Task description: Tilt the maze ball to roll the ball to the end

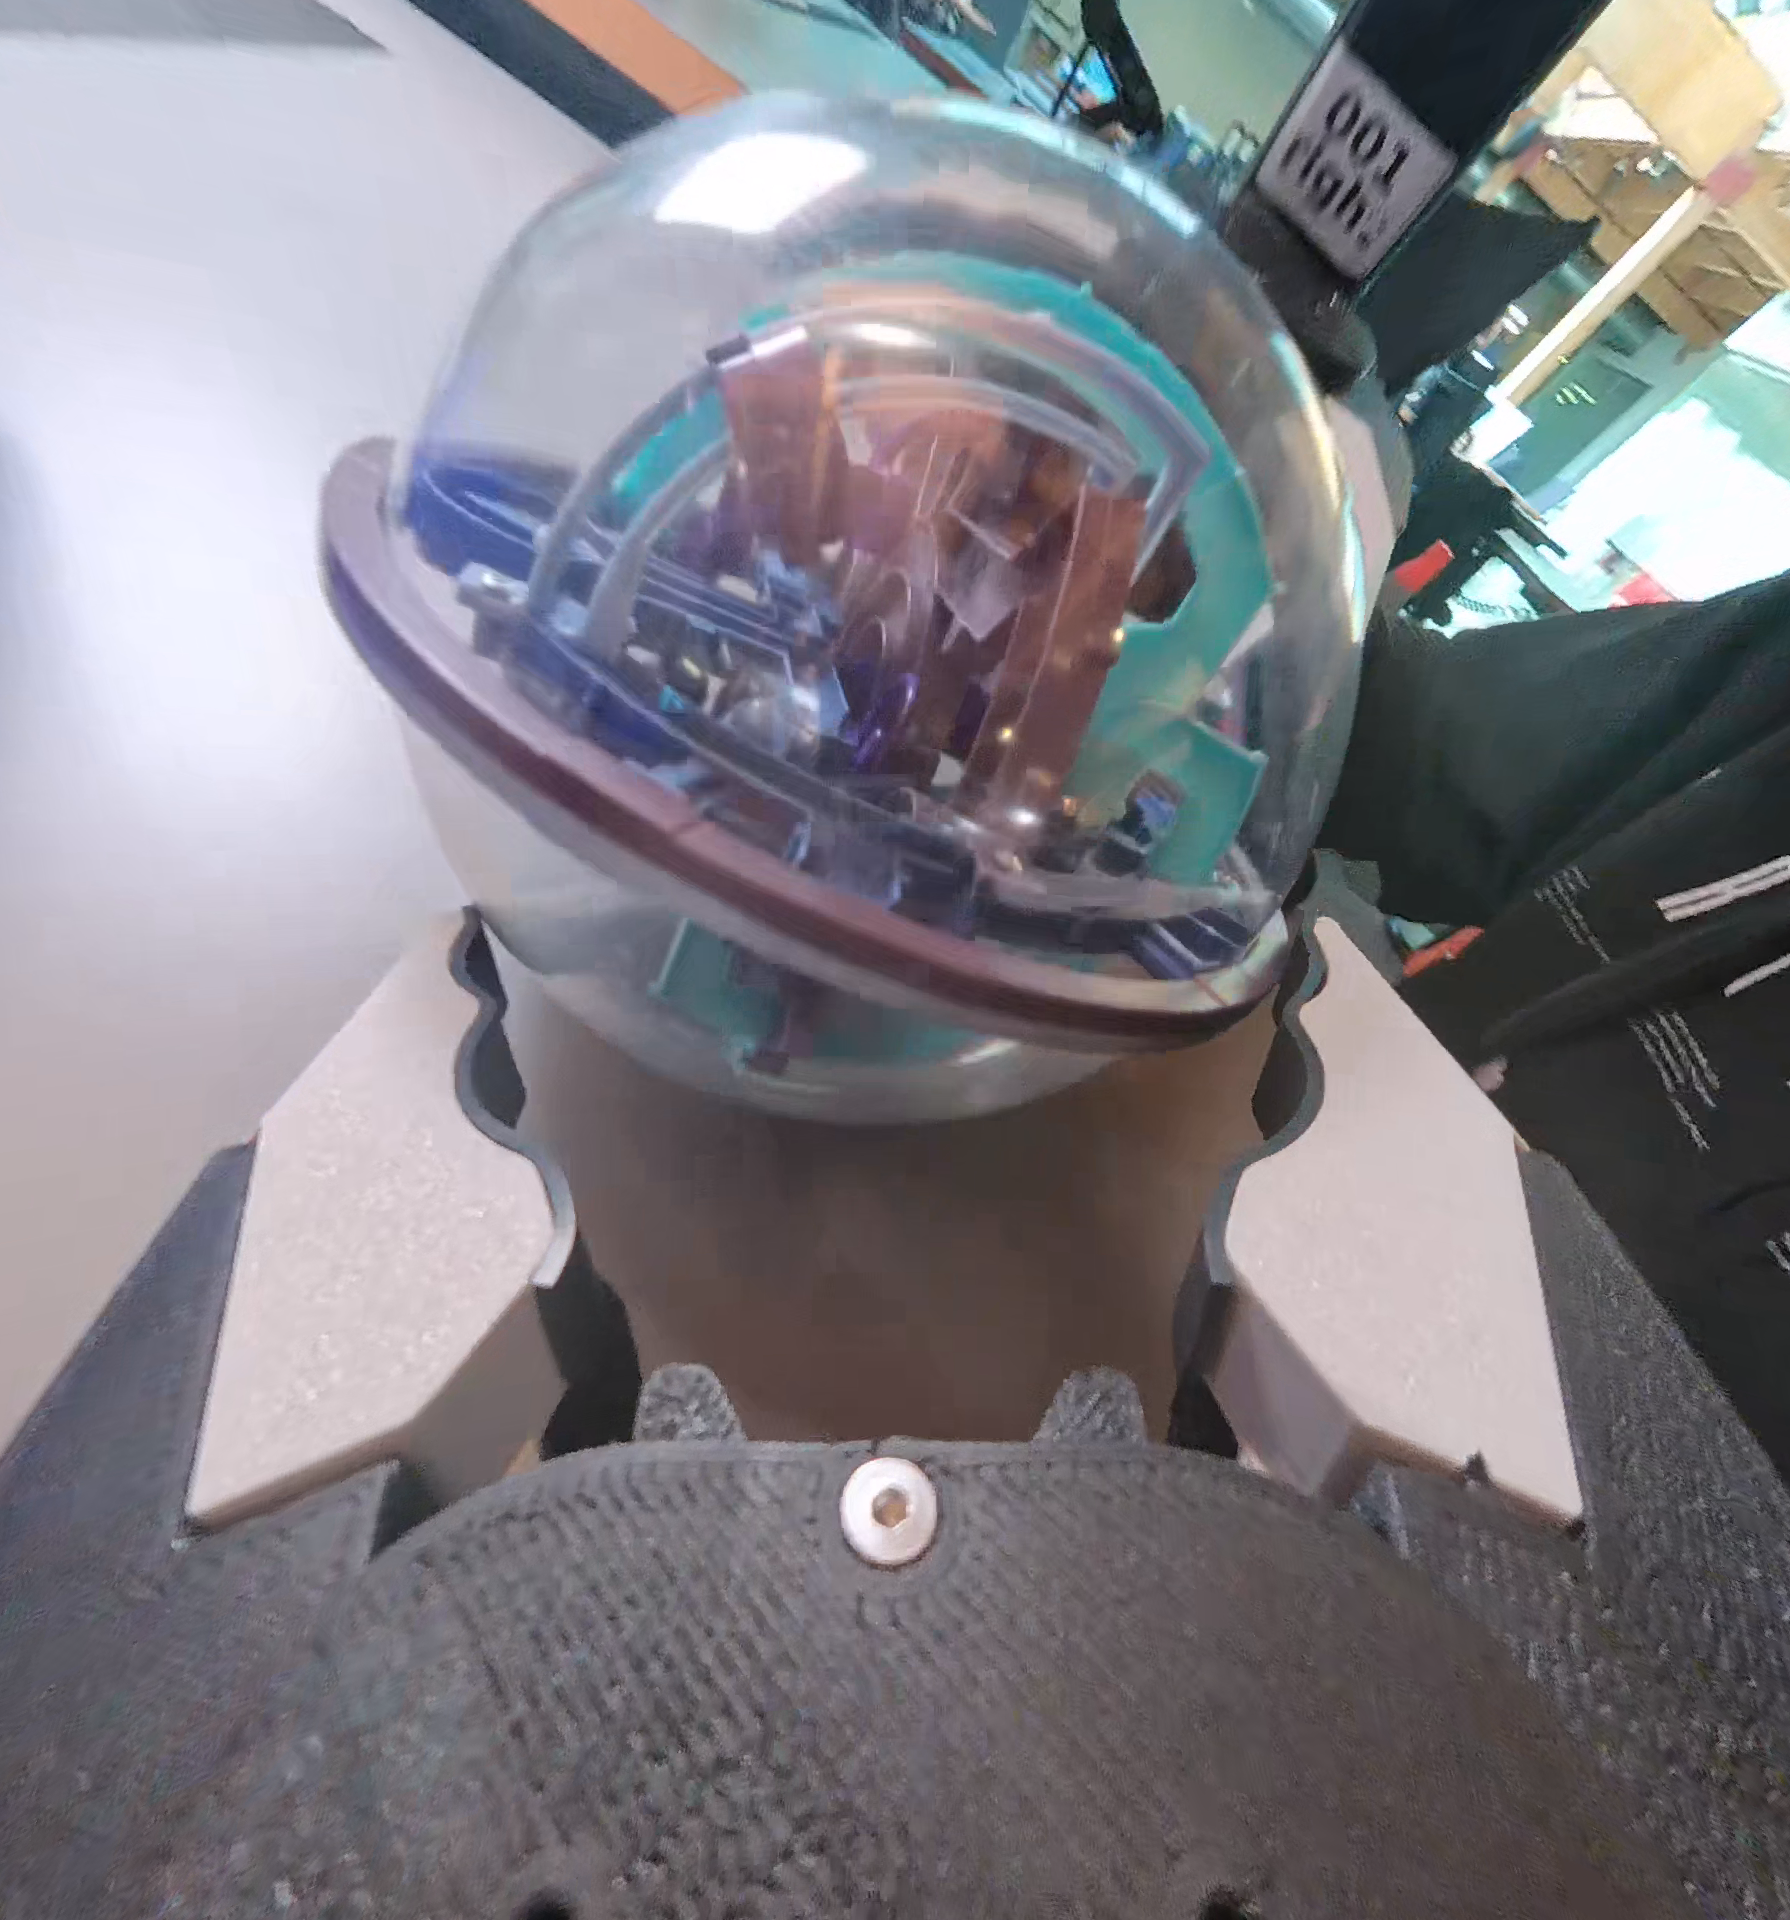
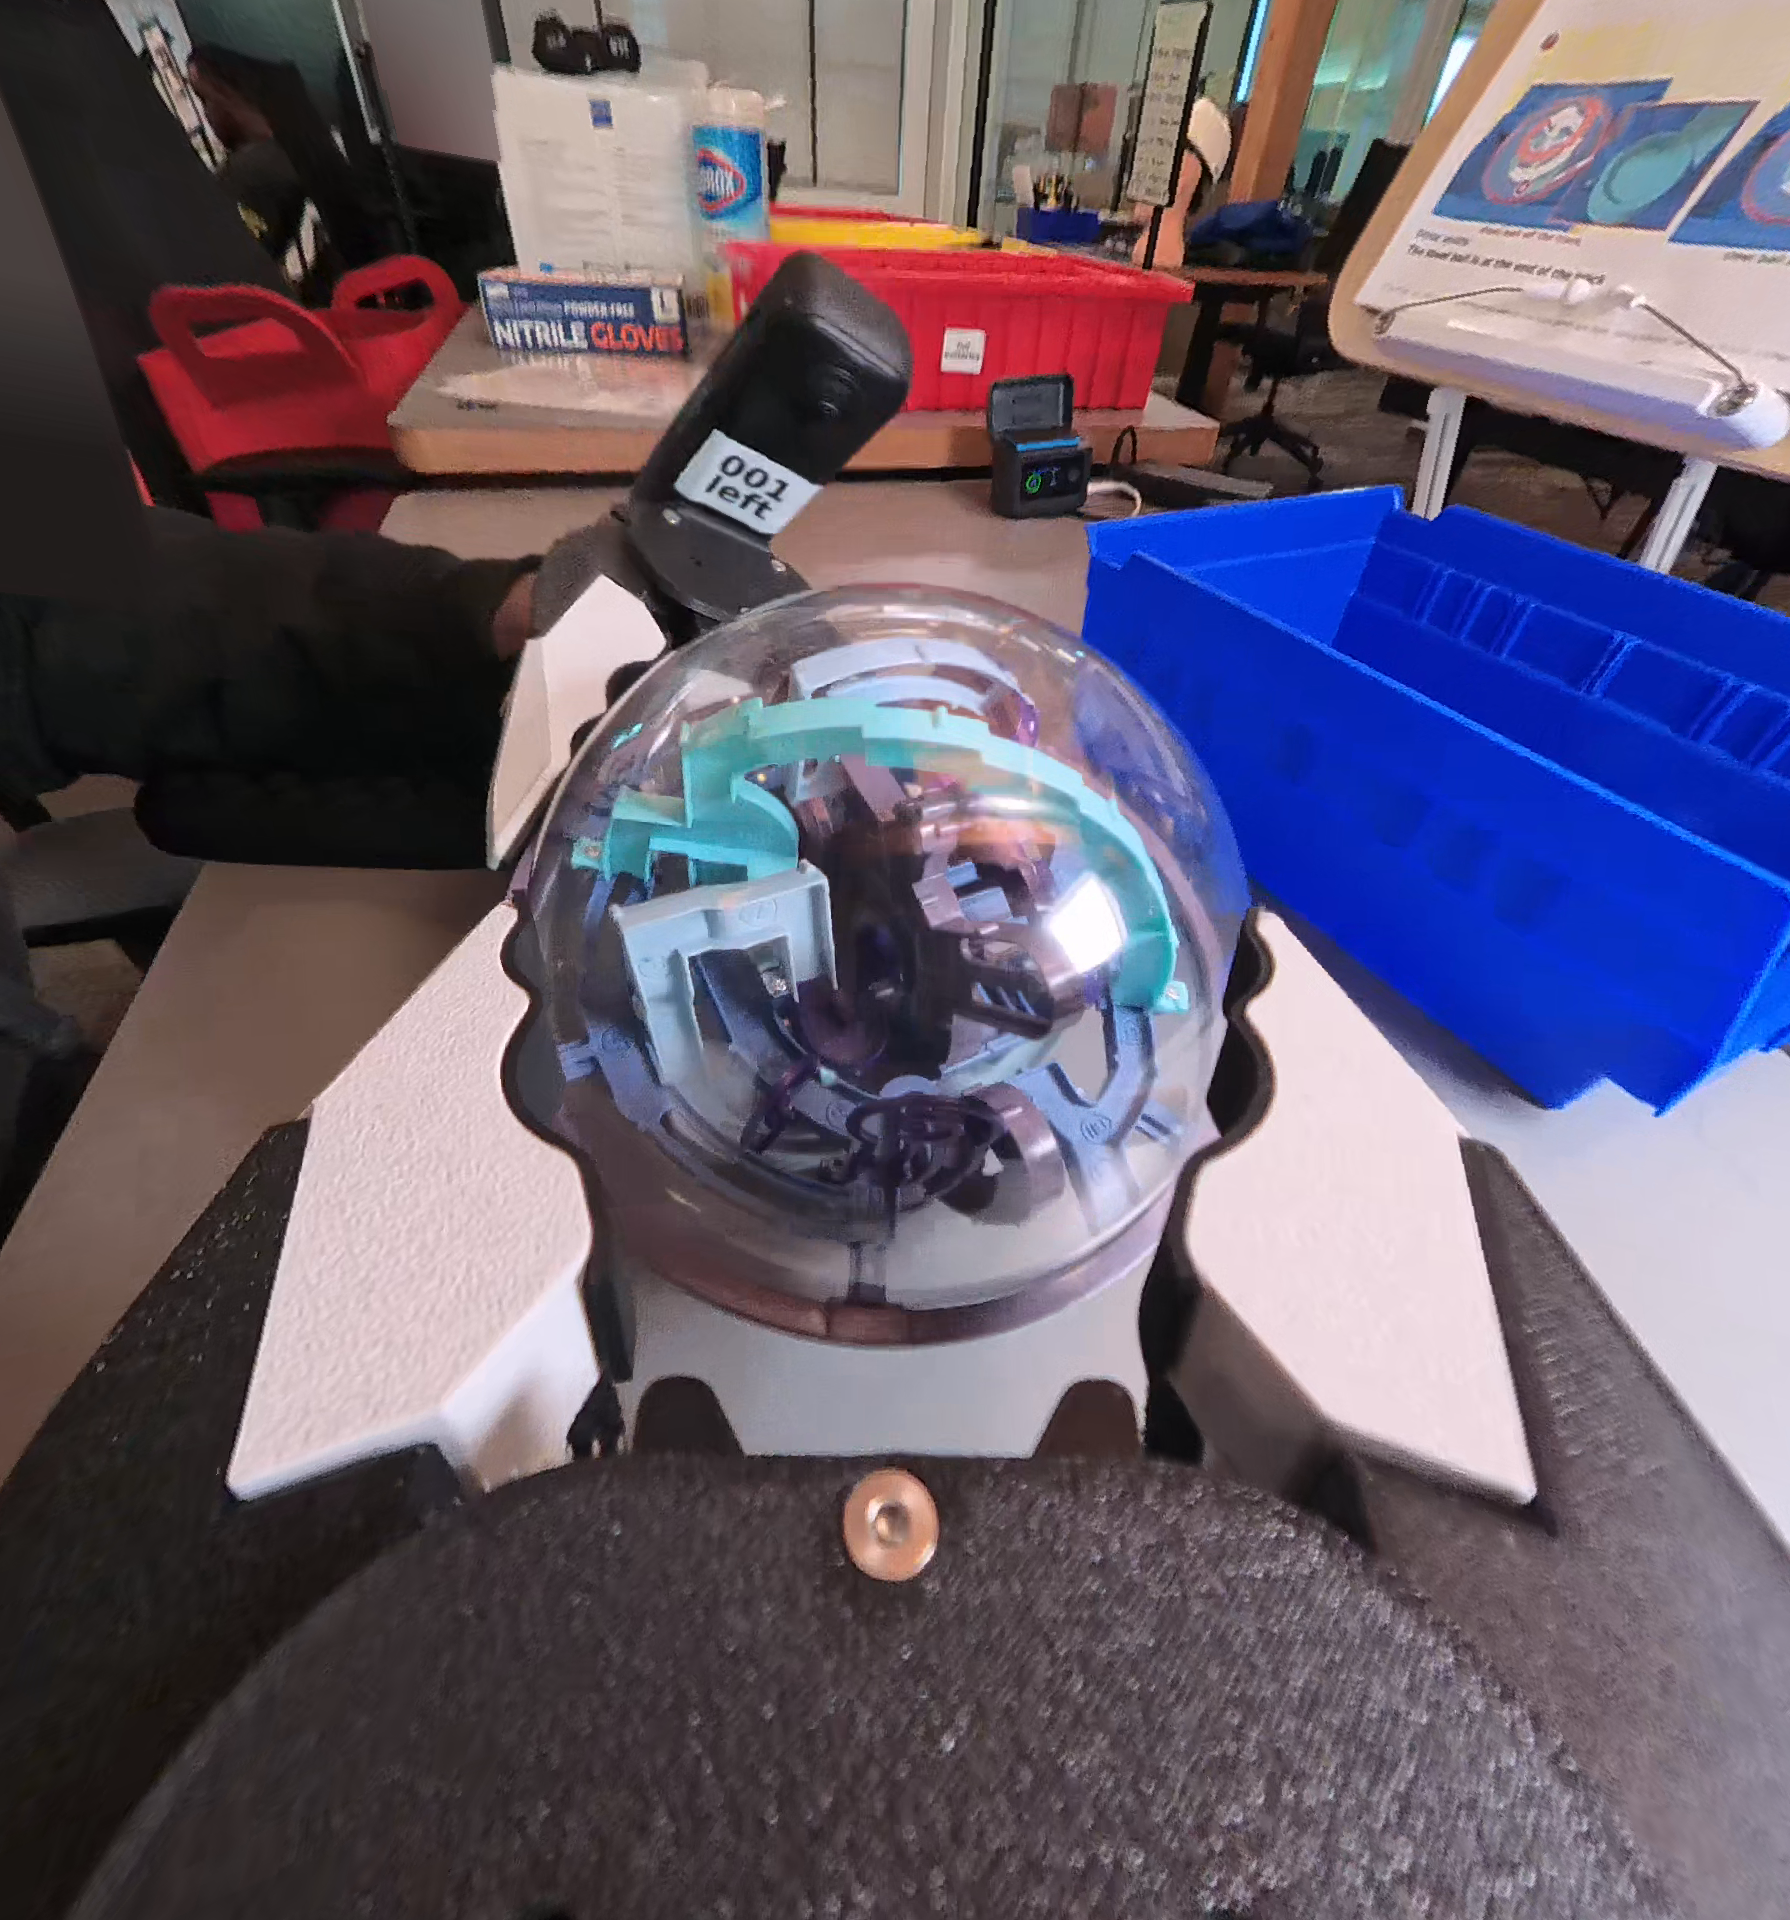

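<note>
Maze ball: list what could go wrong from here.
1. The maze ball is a smooth clear sphere; it looks cradled between the right gripper and left gripper, so a hard tilt might let it slip.
2. If it drops, it could roll off the table or against the blue bin.

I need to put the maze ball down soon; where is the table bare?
Bare: the pale tabletop between the right gripper and the blue bin, and the strip left of the maze ball. Crowded: the far table with the red bin.
</note>
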The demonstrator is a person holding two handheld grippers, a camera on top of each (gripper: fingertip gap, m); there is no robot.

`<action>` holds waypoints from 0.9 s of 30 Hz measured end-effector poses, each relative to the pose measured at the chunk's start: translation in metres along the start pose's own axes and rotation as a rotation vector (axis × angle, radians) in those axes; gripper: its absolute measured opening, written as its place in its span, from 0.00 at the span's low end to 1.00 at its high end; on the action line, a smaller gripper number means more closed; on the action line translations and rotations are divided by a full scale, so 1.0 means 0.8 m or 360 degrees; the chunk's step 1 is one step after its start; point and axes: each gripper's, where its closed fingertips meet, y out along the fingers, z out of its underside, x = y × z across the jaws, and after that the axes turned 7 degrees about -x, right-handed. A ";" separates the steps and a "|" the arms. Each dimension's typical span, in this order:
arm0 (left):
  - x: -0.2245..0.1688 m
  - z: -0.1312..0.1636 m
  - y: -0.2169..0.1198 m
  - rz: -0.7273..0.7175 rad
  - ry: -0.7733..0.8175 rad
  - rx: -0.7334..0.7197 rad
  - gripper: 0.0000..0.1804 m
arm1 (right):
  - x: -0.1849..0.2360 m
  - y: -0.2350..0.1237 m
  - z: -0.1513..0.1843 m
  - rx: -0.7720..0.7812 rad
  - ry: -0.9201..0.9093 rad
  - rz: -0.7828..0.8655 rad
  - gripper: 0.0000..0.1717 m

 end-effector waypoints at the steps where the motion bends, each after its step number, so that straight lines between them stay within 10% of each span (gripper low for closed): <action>1: -0.001 0.004 0.002 0.0012 -0.0002 0.0032 0.80 | 0.002 0.001 -0.001 0.0045 -0.0021 -0.0007 0.74; 14: 0.004 0.012 -0.003 -0.0011 -0.0216 0.0061 0.82 | -0.005 0.039 -0.008 0.0478 0.0104 -0.0138 0.74; 27: 0.006 -0.008 0.001 -0.0128 -0.0196 -0.0093 0.80 | -0.020 0.022 -0.006 0.0207 0.0258 -0.0225 0.74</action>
